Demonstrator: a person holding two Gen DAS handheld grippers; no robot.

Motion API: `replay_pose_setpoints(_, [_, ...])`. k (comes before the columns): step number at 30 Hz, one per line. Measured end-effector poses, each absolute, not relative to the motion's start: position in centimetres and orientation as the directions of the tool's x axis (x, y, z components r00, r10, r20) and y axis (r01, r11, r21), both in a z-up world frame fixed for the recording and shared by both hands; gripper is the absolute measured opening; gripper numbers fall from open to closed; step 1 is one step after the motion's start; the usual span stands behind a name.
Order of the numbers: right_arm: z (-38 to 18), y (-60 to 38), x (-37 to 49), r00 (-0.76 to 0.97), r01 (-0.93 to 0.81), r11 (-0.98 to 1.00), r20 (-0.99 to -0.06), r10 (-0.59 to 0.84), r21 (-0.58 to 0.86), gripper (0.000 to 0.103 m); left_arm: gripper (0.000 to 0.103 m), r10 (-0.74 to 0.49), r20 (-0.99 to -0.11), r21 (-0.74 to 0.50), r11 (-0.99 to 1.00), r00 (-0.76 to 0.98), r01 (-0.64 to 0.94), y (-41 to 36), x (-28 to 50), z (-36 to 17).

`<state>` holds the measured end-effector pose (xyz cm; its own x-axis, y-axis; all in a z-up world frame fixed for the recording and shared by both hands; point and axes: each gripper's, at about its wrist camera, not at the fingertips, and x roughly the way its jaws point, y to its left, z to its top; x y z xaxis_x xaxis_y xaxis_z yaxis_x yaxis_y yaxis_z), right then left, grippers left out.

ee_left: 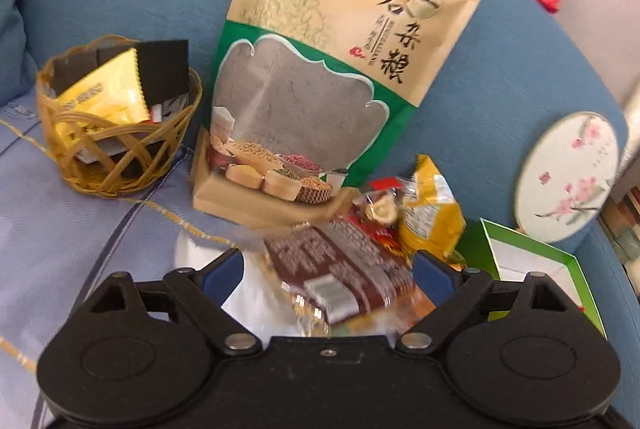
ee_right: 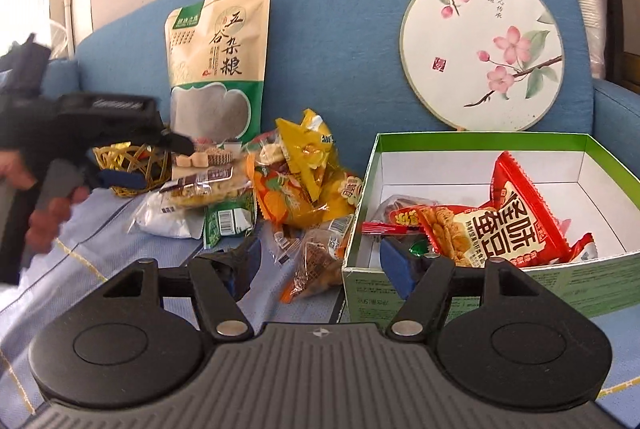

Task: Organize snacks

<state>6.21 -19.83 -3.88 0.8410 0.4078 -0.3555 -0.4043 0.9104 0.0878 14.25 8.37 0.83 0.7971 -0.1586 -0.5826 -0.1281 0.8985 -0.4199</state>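
Lying loose on the blue sofa (ee_right: 340, 9), the snack pile (ee_right: 296, 185) sits between the wicker basket (ee_left: 116, 133) and the green box (ee_right: 472, 229). Left gripper (ee_left: 328, 269) fingers gape wide over a brown packet (ee_left: 340, 277), not gripping it. Right gripper (ee_right: 320, 265) fingers are wide open, empty.

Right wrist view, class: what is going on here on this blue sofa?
A person is sorting snacks with a gripper in each hand. A loose pile of snack packets lies on the seat between a wicker basket and a green box. The box already holds some red packets, and the basket a few sachets. The left gripper reaches over the pile with a brown packet between its open jaws. The right gripper hangs open and empty by the box's near corner.
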Motion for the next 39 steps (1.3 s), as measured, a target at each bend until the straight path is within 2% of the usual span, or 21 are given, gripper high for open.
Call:
replay_pose_setpoints(3, [-4.0, -19.6, 6.0, 0.842, -0.408, 0.910, -0.356, 0.405, 0.070, 0.103, 0.103, -0.157, -0.614, -0.406, 0.903, 0.773, -0.139, 8.1, 15.7, 0.0])
replay_pose_setpoints(5, [-4.0, -19.7, 6.1, 0.842, -0.409, 0.910, -0.356, 0.406, 0.070, 0.103, 0.088, -0.159, -0.634, -0.386, 0.913, 0.757, -0.132, 7.8, 15.7, -0.7])
replay_pose_setpoints(6, [-4.0, -19.7, 6.1, 0.841, -0.410, 0.909, -0.355, 0.407, 0.072, 0.103, 0.068, -0.179, -0.623, -0.389, 0.915, 0.761, -0.104, 7.7, 15.2, -0.8])
replay_pose_setpoints(7, [-4.0, -19.7, 6.0, 0.841, -0.411, 0.909, -0.354, 0.409, 0.075, 0.103, 0.053, -0.197, -0.617, -0.389, 0.918, 0.762, -0.078, 7.6, 14.8, -0.9])
replay_pose_setpoints(8, [-3.9, -19.7, 6.0, 0.840, -0.412, 0.908, -0.354, 0.412, 0.077, 0.103, 0.042, -0.215, -0.618, -0.384, 0.922, 0.756, -0.051, 7.5, 14.2, -0.9])
replay_pose_setpoints(10, [-3.9, -19.7, 5.9, 0.837, -0.419, 0.904, -0.351, 0.420, 0.083, 0.103, 0.000, -0.257, -0.636, -0.368, 0.930, 0.728, 0.007, 7.1, 12.9, -1.1])
replay_pose_setpoints(14, [-3.9, -19.3, 5.7, 0.825, -0.444, 0.892, -0.350, 0.444, 0.085, 0.103, 0.000, -0.355, -0.681, -0.375, 0.920, 0.641, 0.112, 6.2, 10.1, -2.6])
replay_pose_setpoints(17, [-3.9, -18.9, 5.4, 0.815, -0.463, 0.883, -0.354, 0.458, 0.076, 0.103, 0.000, -0.383, -0.684, -0.374, 0.915, 0.621, 0.152, 6.0, 7.8, -3.2])
replay_pose_setpoints(18, [-3.9, -18.8, 5.4, 0.810, -0.471, 0.879, -0.357, 0.465, 0.077, 0.103, 0.016, -0.377, -0.673, -0.375, 0.915, 0.636, 0.146, 6.3, 7.4, -3.0])
replay_pose_setpoints(19, [-3.9, -18.7, 5.4, 0.804, -0.479, 0.874, -0.360, 0.474, 0.082, 0.103, 0.048, -0.371, -0.656, -0.380, 0.915, 0.657, 0.137, 6.7, 7.1, -2.7])
replay_pose_setpoints(20, [-4.0, -18.5, 5.4, 0.794, -0.490, 0.867, -0.364, 0.487, 0.091, 0.103, 0.067, -0.365, -0.636, -0.390, 0.912, 0.680, 0.124, 7.0, 7.1, -2.4])
replay_pose_setpoints(21, [-4.0, -18.4, 5.4, 0.782, -0.503, 0.858, -0.369, 0.503, 0.102, 0.103, 0.095, -0.357, -0.618, -0.406, 0.908, 0.701, 0.105, 7.4, 7.2, -2.1])
replay_pose_setpoints(27, [-4.9, -17.2, 5.6, 0.709, -0.561, 0.813, -0.418, 0.568, 0.154, 0.101, 0.103, -0.378, -0.589, -0.494, 0.868, 0.714, 0.051, 7.4, 10.2, -2.4])
replay_pose_setpoints(30, [-5.2, -16.7, 5.5, 0.699, -0.571, 0.810, -0.438, 0.565, 0.135, 0.101, 0.101, -0.359, -0.607, -0.484, 0.874, 0.709, 0.028, 6.8, 11.1, -3.3])
replay_pose_setpoints(33, [-5.3, -16.5, 5.5, 0.693, -0.578, 0.806, -0.445, 0.567, 0.127, 0.101, 0.047, -0.423, -0.632, -0.499, 0.863, 0.649, 0.078, 6.9, 11.1, -4.3])
replay_pose_setpoints(35, [-5.2, -16.5, 5.4, 0.688, -0.583, 0.801, -0.444, 0.574, 0.134, 0.101, 0.040, -0.470, -0.637, -0.514, 0.850, 0.610, 0.119, 7.3, 10.4, -4.5])
replay_pose_setpoints(39, [-5.2, -16.2, 5.2, 0.679, -0.597, 0.793, -0.447, 0.582, 0.126, 0.101, 0.038, -0.528, -0.628, -0.499, 0.837, 0.571, 0.225, 7.8, 8.1, -4.5])
